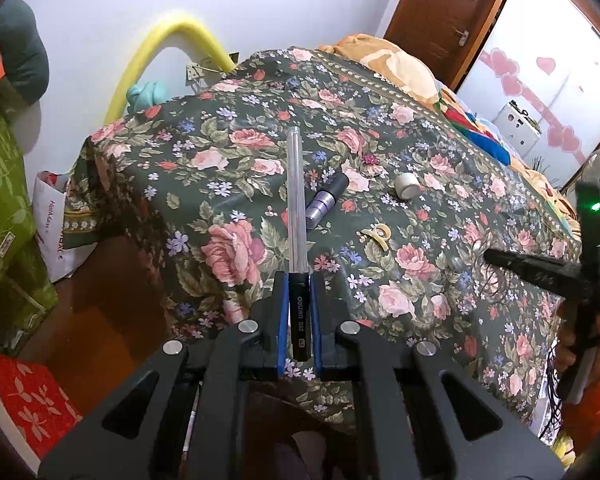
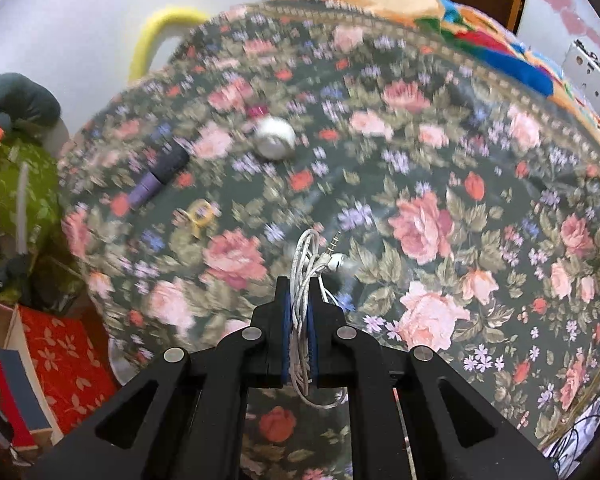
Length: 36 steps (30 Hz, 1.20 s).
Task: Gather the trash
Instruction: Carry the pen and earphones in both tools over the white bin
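Both are loaded: the left hand-held gripper (image 1: 299, 316) clamps a pen (image 1: 298, 240) pointing straight ahead, the right hand-held gripper (image 2: 299, 320) pinches coiled white earphones (image 2: 310, 268), while the lipstick tube (image 1: 326, 200) lies ahead on the floral bench (image 1: 420, 240), nearer the left.

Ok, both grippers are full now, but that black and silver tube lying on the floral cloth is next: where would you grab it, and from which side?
Probably across the middle of the black and silver tube, near where black meets silver. It lies flat and diagonal on the floral cloth, so come straight down from above with the fingers turned across its long axis. The sides look free; the yellow hair clip lies apart from it.
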Tool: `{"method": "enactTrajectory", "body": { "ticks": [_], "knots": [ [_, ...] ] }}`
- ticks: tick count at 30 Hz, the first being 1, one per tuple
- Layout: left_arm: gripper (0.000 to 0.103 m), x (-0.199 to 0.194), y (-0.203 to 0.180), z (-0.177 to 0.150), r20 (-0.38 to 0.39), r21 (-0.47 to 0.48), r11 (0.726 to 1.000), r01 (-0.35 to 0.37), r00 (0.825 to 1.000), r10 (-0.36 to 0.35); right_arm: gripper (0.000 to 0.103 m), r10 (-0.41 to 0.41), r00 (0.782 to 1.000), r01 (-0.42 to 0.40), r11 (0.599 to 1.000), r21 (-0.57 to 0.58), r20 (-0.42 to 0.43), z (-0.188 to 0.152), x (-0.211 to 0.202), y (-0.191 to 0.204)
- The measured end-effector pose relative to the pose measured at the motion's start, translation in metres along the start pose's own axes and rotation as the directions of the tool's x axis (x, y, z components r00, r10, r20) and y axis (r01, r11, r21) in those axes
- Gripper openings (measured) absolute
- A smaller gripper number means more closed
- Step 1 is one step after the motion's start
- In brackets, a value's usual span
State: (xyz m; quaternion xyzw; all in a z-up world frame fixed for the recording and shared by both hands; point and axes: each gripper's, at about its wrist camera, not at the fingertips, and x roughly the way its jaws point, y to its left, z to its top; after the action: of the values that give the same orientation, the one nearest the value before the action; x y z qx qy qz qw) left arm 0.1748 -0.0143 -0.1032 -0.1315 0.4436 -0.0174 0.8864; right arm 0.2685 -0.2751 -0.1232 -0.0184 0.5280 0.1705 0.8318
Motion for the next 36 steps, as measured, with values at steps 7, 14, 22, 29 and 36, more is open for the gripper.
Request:
{"method": "enactTrajectory", "body": {
  "ticks": [7,14,22,29,36],
  "knots": [
    [0.009,-0.030,0.016,-0.007,0.023,-0.005,1.000,-0.020,1.000,0.020,0.007,0.063,0.994,-0.057,0.996,-0.070,0.089,0.008,-0.041,0.050],
    [0.009,-0.064,0.047,-0.022,0.040,-0.028,0.998,-0.057,0.997,0.058,0.007,0.155,0.982,-0.138,0.979,-0.149,0.107,0.002,-0.055,0.121],
    [0.009,-0.093,0.093,-0.052,0.017,-0.062,0.991,-0.117,0.993,0.118,0.007,0.243,0.969,-0.227,0.941,-0.252,0.034,-0.025,-0.044,0.211],
    [0.009,-0.094,0.137,-0.088,-0.063,-0.096,0.983,-0.157,0.986,0.152,0.007,0.270,0.961,-0.272,0.908,-0.318,-0.052,-0.050,-0.025,0.273],
    [0.009,-0.064,0.172,-0.124,-0.193,-0.121,0.981,-0.153,0.973,0.127,0.007,0.246,0.958,-0.282,0.890,-0.357,-0.144,-0.071,0.006,0.310]
  ]
}}
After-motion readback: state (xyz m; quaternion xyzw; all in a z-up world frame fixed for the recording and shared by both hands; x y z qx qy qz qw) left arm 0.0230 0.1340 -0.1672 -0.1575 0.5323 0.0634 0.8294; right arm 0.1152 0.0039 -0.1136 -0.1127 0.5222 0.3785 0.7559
